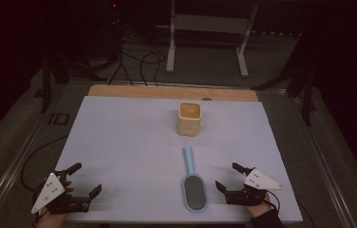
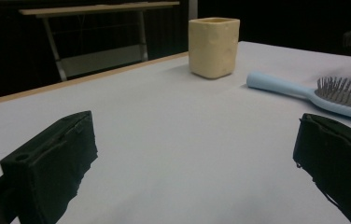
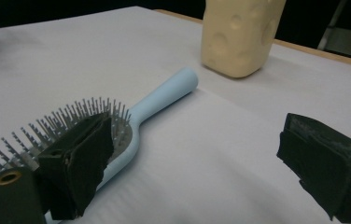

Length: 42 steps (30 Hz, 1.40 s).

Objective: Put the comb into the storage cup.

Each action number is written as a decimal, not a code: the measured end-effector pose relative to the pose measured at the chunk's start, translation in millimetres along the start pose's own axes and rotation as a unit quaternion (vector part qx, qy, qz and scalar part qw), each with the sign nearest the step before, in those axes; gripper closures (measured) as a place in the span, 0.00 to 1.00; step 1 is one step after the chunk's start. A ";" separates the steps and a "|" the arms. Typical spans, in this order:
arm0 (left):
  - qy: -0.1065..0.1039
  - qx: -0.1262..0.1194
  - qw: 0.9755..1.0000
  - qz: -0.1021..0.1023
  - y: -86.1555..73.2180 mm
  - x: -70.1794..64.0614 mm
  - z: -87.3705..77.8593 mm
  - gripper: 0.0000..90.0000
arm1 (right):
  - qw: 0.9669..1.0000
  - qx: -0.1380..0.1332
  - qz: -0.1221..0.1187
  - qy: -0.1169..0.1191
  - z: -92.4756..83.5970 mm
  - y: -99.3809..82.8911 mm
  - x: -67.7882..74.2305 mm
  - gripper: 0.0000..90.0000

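1. My left gripper (image 1: 85, 179) sits at the near left corner of the table (image 1: 119, 142), jaws wide apart, nothing between them.
2. My right gripper (image 1: 228, 176) is at the near right, jaws spread as wide as they go, nothing clamped.
3. Light blue hairbrush (image 1: 193, 183) lies flat on the table between the two grippers, bristles up, handle pointing away from me toward the cup (image 1: 189, 118).
4. Brush head is just beside my right gripper. In the right gripper view one jaw stands in front of the bristles; can't tell if it touches them.
5. Cream-coloured cup stands upright farther back, just beyond the handle tip, apart from it.
6. Left gripper is well apart from the brush, over bare table.
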<state>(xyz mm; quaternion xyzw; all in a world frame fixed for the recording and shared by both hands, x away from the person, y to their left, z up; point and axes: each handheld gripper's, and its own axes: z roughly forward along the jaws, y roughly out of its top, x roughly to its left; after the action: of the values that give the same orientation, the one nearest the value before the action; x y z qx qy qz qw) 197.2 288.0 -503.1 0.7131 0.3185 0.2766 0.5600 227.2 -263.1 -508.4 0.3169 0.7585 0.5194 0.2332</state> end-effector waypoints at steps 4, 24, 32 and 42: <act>0.000 -0.002 1.000 0.001 0.7 -0.6 1.0 0.00 | 1.000 -0.001 -0.002 -0.004 -1.5 1.6 -0.2 0.11; -0.012 -0.005 1.000 -0.010 0.1 -1.6 -2.2 0.00 | 0.999 0.030 -0.039 0.017 0.8 9.0 9.1 0.11; -0.012 -0.007 1.000 -0.010 1.5 -2.1 -1.0 0.00 | 0.998 0.033 -0.036 0.031 -0.7 14.2 13.3 0.11; -0.015 -0.007 1.000 -0.011 1.8 -2.0 0.4 0.00 | 0.995 0.053 -0.052 0.065 0.0 30.4 19.9 0.11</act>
<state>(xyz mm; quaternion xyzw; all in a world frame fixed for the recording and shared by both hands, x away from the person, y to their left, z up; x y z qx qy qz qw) 196.5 285.9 -501.6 0.7096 0.3163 0.2618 0.5726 220.7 -240.9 -480.5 0.2545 0.8138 0.4853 0.1935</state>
